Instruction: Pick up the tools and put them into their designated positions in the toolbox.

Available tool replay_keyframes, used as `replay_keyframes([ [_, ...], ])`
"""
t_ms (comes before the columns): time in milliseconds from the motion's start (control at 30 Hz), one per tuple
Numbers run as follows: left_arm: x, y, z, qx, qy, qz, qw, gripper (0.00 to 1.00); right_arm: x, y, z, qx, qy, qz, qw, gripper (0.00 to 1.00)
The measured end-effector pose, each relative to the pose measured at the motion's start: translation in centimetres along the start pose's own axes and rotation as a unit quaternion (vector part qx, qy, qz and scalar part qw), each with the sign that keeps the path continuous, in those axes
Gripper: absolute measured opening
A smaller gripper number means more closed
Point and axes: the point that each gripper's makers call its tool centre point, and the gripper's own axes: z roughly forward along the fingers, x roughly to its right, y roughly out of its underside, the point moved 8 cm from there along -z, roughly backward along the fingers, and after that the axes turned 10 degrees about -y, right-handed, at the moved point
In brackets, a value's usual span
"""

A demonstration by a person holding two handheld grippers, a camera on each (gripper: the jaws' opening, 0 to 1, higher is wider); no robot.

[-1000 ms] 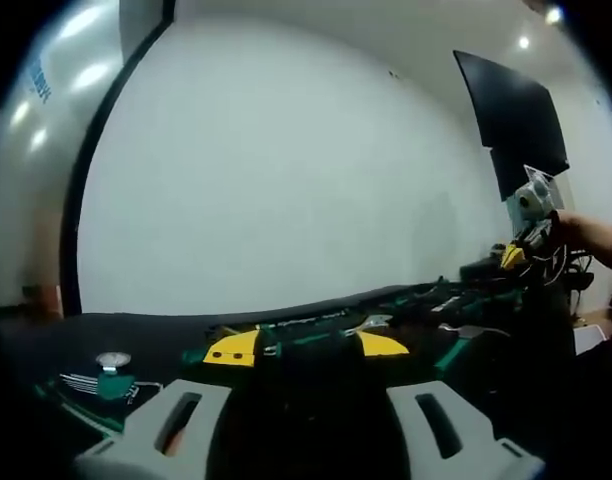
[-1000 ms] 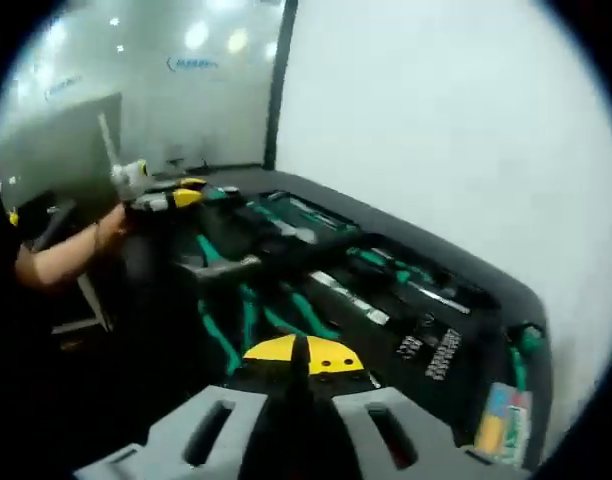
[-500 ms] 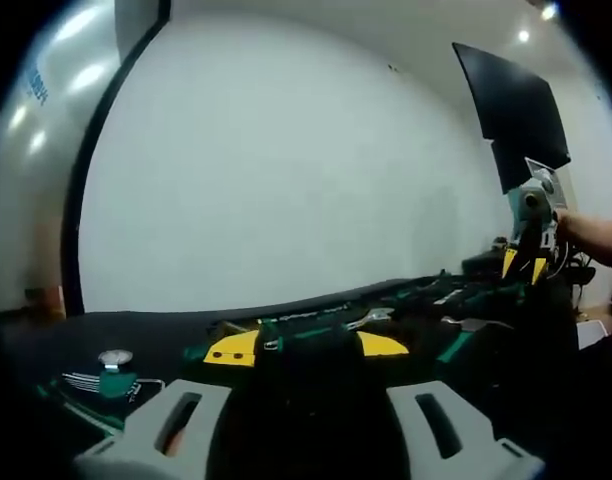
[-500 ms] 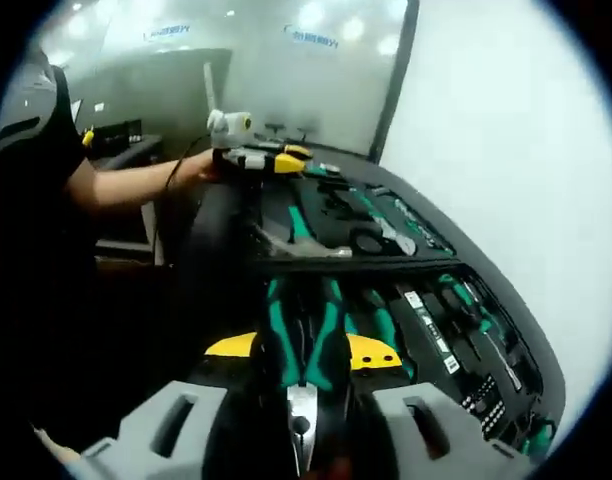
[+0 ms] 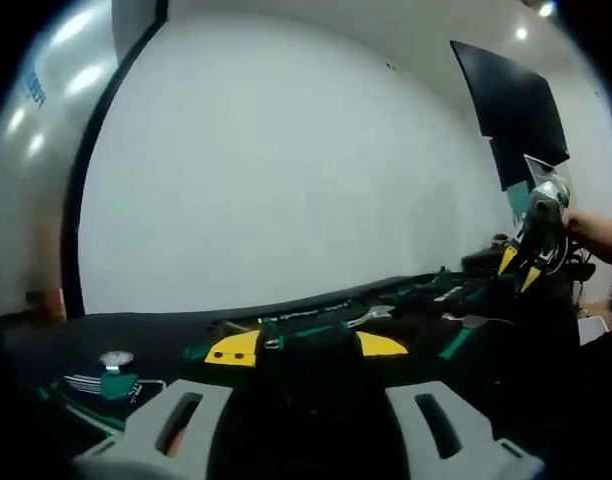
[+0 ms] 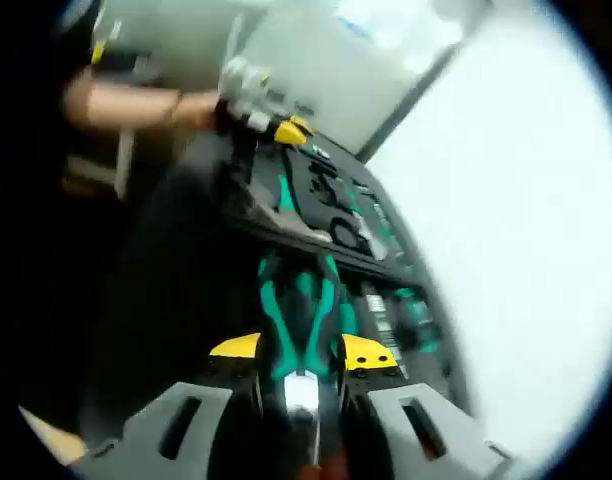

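I take the toolbox (image 6: 331,215) as my landmark: a black foam tray with cut-out slots, stretching away from my right tool (image 6: 298,375) in the right gripper view. That right tool is clenched on a pair of pliers (image 6: 301,320) with green-and-black handles; the handles fan out ahead of the yellow pads and the metal pivot sits between the jaws, raised above the near edge of the toolbox. Farther along the toolbox I see green-handled tools (image 6: 386,320) lying in their slots, and at its far end the left tool (image 6: 271,125) with its yellow tips, held by a person's hand (image 6: 201,105). In the left gripper view my left tool (image 5: 306,345) hovers low over the other end of the toolbox (image 5: 316,315), its yellow pads parted with something dark sitting between them; I cannot tell whether it is grasping anything. A small round-topped green item (image 5: 113,372) rests in the foam left of that tool. Toward the far right end of the toolbox the right tool (image 5: 526,262) hangs pointing down, and a white wall (image 5: 286,170) rises behind the box.
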Motion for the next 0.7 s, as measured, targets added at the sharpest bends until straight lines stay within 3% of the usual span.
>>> replay_keyframes([
  [67,-0.4,0.2,0.1,-0.002,-0.001,0.001,1.0000,0.36,-0.4,-0.3,0.2,-0.022,0.014,-0.049,0.9984,0.25],
  [133,-0.4,0.3,0.1,-0.003,-0.002,0.002,1.0000,0.36,-0.5,-0.9,-0.3,-0.001,0.017,-0.037,0.9992,0.25],
  [167,-0.4,0.3,0.1,-0.004,-0.002,0.002,1.0000,0.36,-0.4,-1.2,-0.6,0.013,0.011,-0.022,0.9996,0.25],
  [233,-0.4,0.3,0.1,-0.006,-0.003,0.004,1.0000,0.36,0.0,-1.7,-1.4,0.056,-0.019,0.055,0.9967,0.25],
  [267,-0.4,0.3,0.1,-0.006,-0.003,0.004,1.0000,0.36,0.4,-2.0,-1.9,0.087,-0.034,0.108,0.9898,0.24],
  [300,-0.4,0.3,0.2,-0.006,-0.002,0.005,1.0000,0.36,1.0,-2.2,-2.4,0.123,-0.041,0.164,0.9778,0.06],
  [367,-0.4,0.3,0.2,-0.006,-0.002,0.005,1.0000,0.36,2.7,-2.1,-3.6,0.203,-0.028,0.257,0.9446,0.00],
  [400,-0.4,0.3,0.2,-0.006,-0.002,0.005,1.0000,0.36,2.9,-1.8,-4.2,0.191,-0.045,0.253,0.9474,0.00],
  [433,-0.4,0.3,0.2,-0.006,-0.002,0.005,1.0000,0.36,2.9,-1.7,-4.3,0.176,-0.039,0.235,0.9550,0.00],
  [467,-0.4,0.3,0.2,-0.007,-0.002,0.005,1.0000,0.36,3.4,-1.3,-4.7,0.137,-0.008,0.191,0.9720,0.00],
  [533,-0.4,0.4,0.2,-0.009,-0.002,0.007,0.9999,0.36,3.2,-1.8,-5.1,0.140,-0.030,0.221,0.9647,0.06],
  [600,-0.5,0.5,0.2,-0.010,-0.002,0.009,0.9999,0.36,2.0,-2.0,-5.2,0.091,-0.076,0.262,0.9577,0.13],
  [667,-0.7,0.5,0.3,-0.009,-0.002,0.009,0.9999,0.36,0.6,-2.6,-5.0,0.056,-0.090,0.241,0.9647,0.17],
  [700,-0.8,0.5,0.3,-0.009,-0.002,0.009,0.9999,0.36,-1.2,-3.2,-4.4,0.030,-0.110,0.225,0.9676,0.17],
])
